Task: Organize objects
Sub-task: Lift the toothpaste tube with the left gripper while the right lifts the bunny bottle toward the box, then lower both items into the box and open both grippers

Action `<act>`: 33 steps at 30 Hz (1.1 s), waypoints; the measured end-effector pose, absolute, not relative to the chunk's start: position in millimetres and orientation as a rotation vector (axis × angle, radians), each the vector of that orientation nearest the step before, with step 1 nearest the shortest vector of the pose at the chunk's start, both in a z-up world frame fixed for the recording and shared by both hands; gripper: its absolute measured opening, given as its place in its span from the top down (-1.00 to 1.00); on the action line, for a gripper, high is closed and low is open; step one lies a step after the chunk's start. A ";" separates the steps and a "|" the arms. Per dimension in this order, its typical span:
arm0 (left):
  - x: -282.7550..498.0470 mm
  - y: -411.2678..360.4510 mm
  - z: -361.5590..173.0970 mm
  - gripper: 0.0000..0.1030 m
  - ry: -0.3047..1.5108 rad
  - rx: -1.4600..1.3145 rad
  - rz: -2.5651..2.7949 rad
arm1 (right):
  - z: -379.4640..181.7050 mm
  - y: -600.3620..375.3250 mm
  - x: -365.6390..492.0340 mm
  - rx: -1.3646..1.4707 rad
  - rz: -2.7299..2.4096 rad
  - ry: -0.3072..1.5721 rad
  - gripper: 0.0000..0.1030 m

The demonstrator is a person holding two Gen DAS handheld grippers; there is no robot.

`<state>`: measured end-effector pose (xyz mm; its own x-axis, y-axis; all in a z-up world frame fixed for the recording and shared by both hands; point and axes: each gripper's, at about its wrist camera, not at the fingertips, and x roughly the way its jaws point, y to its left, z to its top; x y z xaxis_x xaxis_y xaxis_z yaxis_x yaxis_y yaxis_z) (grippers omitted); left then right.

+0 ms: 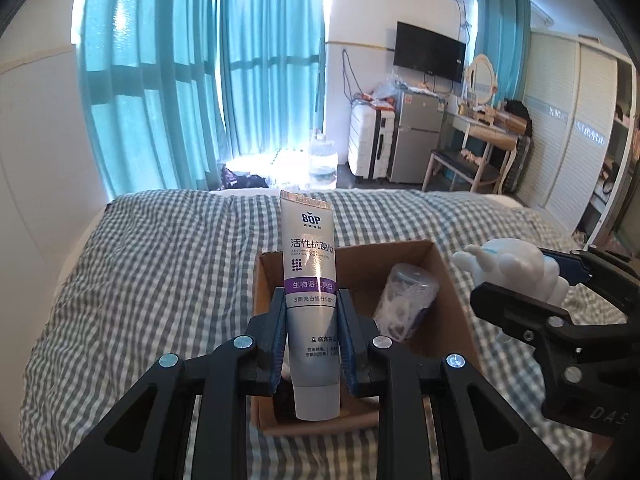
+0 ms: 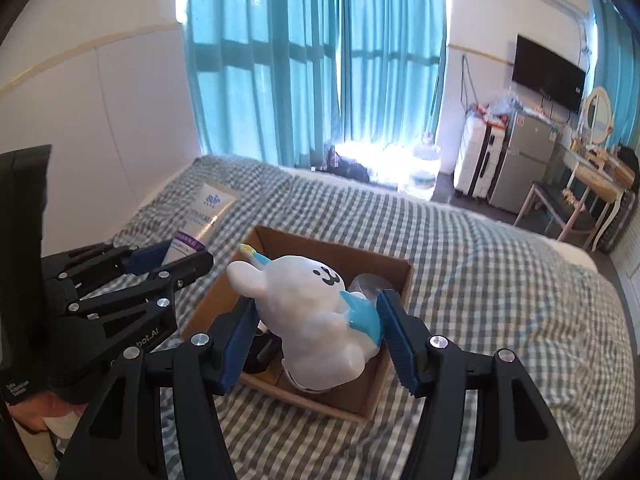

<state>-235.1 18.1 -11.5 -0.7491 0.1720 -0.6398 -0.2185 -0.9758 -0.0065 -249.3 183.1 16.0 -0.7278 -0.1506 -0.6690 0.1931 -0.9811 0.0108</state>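
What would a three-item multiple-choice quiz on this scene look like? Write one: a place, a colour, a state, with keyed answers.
1. Where is the clear plastic jar?
A. On the bedspread
B. Inside the cardboard box
C. On the desk

2. What colour is the band on the toothpaste tube?
A. Purple
B. Red
C. Green

3. What is the right tool doing?
A. Hanging open, holding nothing
B. Gripping the jar
C. Gripping the white bunny figure

Answers:
1. B: the jar lies within the walls of the cardboard box.
2. A: a purple stripe crosses the tube held by the left tool.
3. C: its blue pads press on both sides of the white bunny figure.
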 end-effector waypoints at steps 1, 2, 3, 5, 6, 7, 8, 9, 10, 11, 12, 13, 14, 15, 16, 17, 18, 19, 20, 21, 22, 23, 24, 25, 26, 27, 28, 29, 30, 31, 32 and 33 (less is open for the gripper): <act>-242.0 18.7 -18.4 0.55 0.111 -1.005 2.749 | 7.2 184.9 -258.3 1.083 -2.751 0.076 -0.16; -248.0 19.1 -25.2 0.55 0.120 -1.017 2.743 | 0.3 186.5 -265.0 1.103 -2.743 0.068 -0.16; -253.0 19.3 -32.0 0.55 0.126 -1.030 2.735 | -11.0 188.0 -276.0 1.136 -2.732 0.053 -0.16; -262.0 18.7 -45.3 0.55 0.131 -1.049 2.719 | -28.1 191.2 -288.2 1.176 -2.718 0.037 -0.16; -266.7 18.6 -51.7 0.55 0.134 -1.059 2.713 | -35.8 192.6 -294.5 1.196 -2.713 0.029 -0.16; -271.8 18.4 -57.5 0.55 0.134 -1.068 2.709 | -45.2 195.0 -300.6 1.218 -2.706 0.018 -0.16; -277.0 18.2 -62.5 0.55 0.135 -1.081 2.702 | -51.6 195.9 -304.9 1.233 -2.702 0.011 -0.16; -280.8 18.7 -67.2 0.55 0.134 -1.090 2.697 | -57.9 196.3 -308.9 1.248 -2.696 0.007 -0.16; -285.5 19.6 -73.0 0.55 0.136 -1.103 2.690 | -65.0 196.3 -313.6 1.264 -2.691 0.007 -0.16; -288.2 20.3 -75.9 0.55 0.139 -1.111 2.685 | -70.2 197.2 -315.9 1.273 -2.688 0.007 -0.16; -291.6 21.2 -80.1 0.55 0.140 -1.119 2.678 | -74.2 198.0 -318.2 1.280 -2.686 0.004 -0.16; -293.8 22.0 -83.1 0.55 0.141 -1.123 2.673 | -78.4 200.3 -321.6 1.288 -2.683 -0.002 -0.16; -295.5 22.7 -86.4 0.55 0.146 -1.126 2.669 | -81.4 203.3 -324.0 1.292 -2.680 -0.008 -0.16; -296.5 23.5 -88.9 0.55 0.152 -1.127 2.668 | -83.9 204.0 -325.0 1.296 -2.677 -0.011 -0.16; -298.1 24.6 -91.9 0.55 0.158 -1.133 2.662 | -85.6 204.8 -325.4 1.294 -2.675 -0.009 -0.16; -299.1 25.3 -93.7 0.55 0.160 -1.136 2.659 | -87.3 205.1 -325.1 1.286 -2.673 -0.013 -0.16; -300.2 25.9 -95.5 0.55 0.159 -1.141 2.658 | -87.3 205.1 -325.1 1.286 -2.673 -0.013 -0.16; -301.4 26.1 -97.4 0.55 0.151 -1.145 2.652 | -88.5 205.4 -325.2 1.287 -2.672 -0.022 -0.16; -302.0 26.0 -98.9 0.55 0.146 -1.146 2.650 | -88.2 204.4 -326.0 1.289 -2.672 -0.028 -0.16; -302.0 26.9 -100.6 0.55 0.144 -1.148 2.647 | -89.0 204.7 -325.7 1.288 -2.672 -0.031 -0.17; -302.1 28.3 -102.8 0.55 0.146 -1.151 2.640 | -89.5 203.7 -325.5 1.287 -2.670 -0.030 -0.17; -301.5 31.2 -105.5 0.55 0.152 -1.155 2.635 | -89.9 204.7 -325.7 1.284 -2.670 -0.029 -0.17; -301.3 33.5 -108.4 0.55 0.158 -1.158 2.633 | -89.4 204.3 -325.6 1.278 -2.673 -0.028 -0.17; -300.7 34.9 -110.0 0.53 0.164 -1.159 2.632 | -88.7 203.7 -325.1 1.270 -2.676 -0.030 -0.17; -300.1 35.3 -111.3 0.50 0.167 -1.163 2.629 | -87.4 203.3 -325.0 1.262 -2.678 -0.034 -0.17; -299.4 35.6 -112.1 0.50 0.163 -1.168 2.624 | -85.7 203.4 -324.2 1.254 -2.681 -0.039 -0.19; -299.0 35.6 -112.2 0.43 0.158 -1.171 2.622 | -83.3 203.6 -322.9 1.246 -2.686 -0.045 -0.21; -298.7 34.7 -112.3 0.29 0.158 -1.177 2.630 | -80.8 203.7 -322.0 1.240 -2.691 -0.047 -0.29; -298.1 34.1 -111.3 0.16 0.166 -1.191 2.644 | -78.5 203.9 -321.2 1.235 -2.697 -0.049 -0.36; -297.2 32.2 -109.4 -0.07 0.168 -1.199 2.646 | -75.4 204.5 -320.0 1.229 -2.705 -0.053 -0.38; -295.4 30.7 -106.6 -0.22 0.162 -1.196 2.647 | -71.7 204.9 -318.9 1.224 -2.713 -0.057 -0.40; -293.1 28.6 -102.6 -0.28 0.148 -1.183 2.647 | -68.6 205.2 -317.6 1.220 -2.718 -0.058 -0.42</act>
